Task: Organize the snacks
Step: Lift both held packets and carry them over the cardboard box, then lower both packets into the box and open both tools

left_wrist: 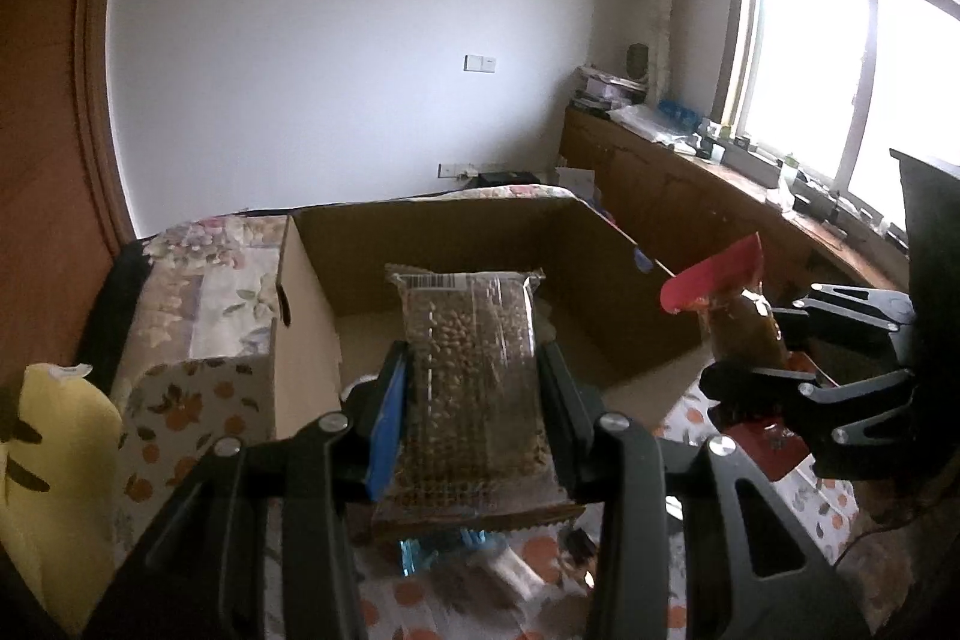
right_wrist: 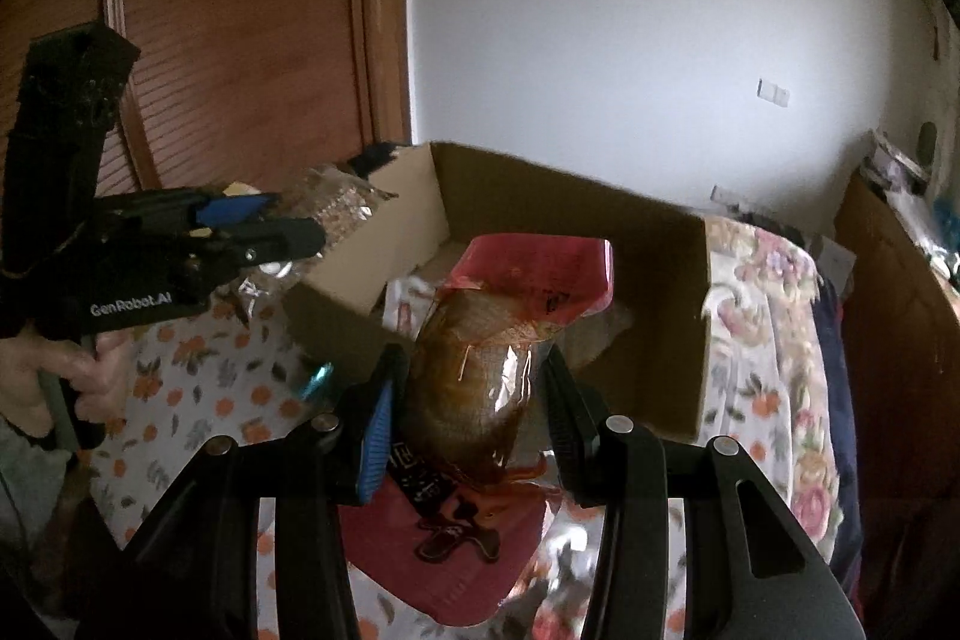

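Left gripper [left_wrist: 474, 394] pinching a clear peanut packet [left_wrist: 474, 370] by its side edges, raised just short of the near rim of the cardboard box [left_wrist: 456, 226]. Right gripper [right_wrist: 468, 400] clamped across the bulging middle of a red-topped snack bag [right_wrist: 510, 316], also held up at the box's near edge, to the right of the peanuts. More loose packets [left_wrist: 480, 562] lying on the floral cloth [left_wrist: 180, 400] before the box. Risks, as a judgement: slick film sliding out of either grip; contents crushed by squeezing; both packets colliding over the opening; catching the box's near wall and shoving it back.
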A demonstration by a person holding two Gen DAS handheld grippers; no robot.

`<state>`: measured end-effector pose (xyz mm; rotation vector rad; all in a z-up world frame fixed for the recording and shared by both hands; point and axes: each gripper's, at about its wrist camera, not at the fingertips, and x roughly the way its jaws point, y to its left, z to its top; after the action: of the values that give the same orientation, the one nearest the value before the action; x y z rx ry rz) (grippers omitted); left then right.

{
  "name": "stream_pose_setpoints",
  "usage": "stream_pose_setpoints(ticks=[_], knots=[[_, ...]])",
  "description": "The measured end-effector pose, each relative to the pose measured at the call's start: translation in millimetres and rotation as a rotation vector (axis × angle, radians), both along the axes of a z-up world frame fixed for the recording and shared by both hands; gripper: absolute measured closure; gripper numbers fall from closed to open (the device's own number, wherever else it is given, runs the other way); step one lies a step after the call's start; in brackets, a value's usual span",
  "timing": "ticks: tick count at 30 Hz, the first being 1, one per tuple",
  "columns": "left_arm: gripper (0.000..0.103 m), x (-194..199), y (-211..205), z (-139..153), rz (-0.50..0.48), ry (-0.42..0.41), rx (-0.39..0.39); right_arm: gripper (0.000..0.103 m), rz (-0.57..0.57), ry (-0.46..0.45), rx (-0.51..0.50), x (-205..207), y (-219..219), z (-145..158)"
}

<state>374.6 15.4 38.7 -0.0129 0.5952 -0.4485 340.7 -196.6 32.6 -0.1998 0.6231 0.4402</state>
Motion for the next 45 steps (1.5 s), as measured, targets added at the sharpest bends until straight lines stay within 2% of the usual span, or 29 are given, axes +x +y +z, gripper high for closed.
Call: stream_pose_setpoints(ticks=[8, 18, 24, 32, 42, 45], knots=[[0.063, 42.4, 2.1, -12.3, 0.031, 0.021, 0.008, 0.058, -0.006, -0.009, -0.010, 46.2, 7.8, -3.3], [0.063, 74.2, -2.6, -33.4, 0.049, 0.057, 0.020, 0.058, -0.048, 0.053, 0.002, 97.3, 2.5, -26.3], [0.063, 79.5, -9.2, -47.4, 0.050, 0.086, 0.041, 0.058, -0.059, 0.094, -0.017, 104.5, 2.9, -45.6], [0.062, 76.6, -17.0, -57.4, 0.052, 0.104, 0.064, 0.057, -0.079, 0.165, 0.017, 113.5, -5.7, -60.9], [0.058, 76.5, -18.5, -57.8, 0.063, 0.113, 0.069, 0.054, -0.096, 0.172, 0.030, 112.2, -8.8, -61.8], [0.054, 72.9, -18.8, -54.2, 0.064, 0.105, 0.074, 0.054, -0.096, 0.160, 0.031, 105.8, -10.4, -57.6]])
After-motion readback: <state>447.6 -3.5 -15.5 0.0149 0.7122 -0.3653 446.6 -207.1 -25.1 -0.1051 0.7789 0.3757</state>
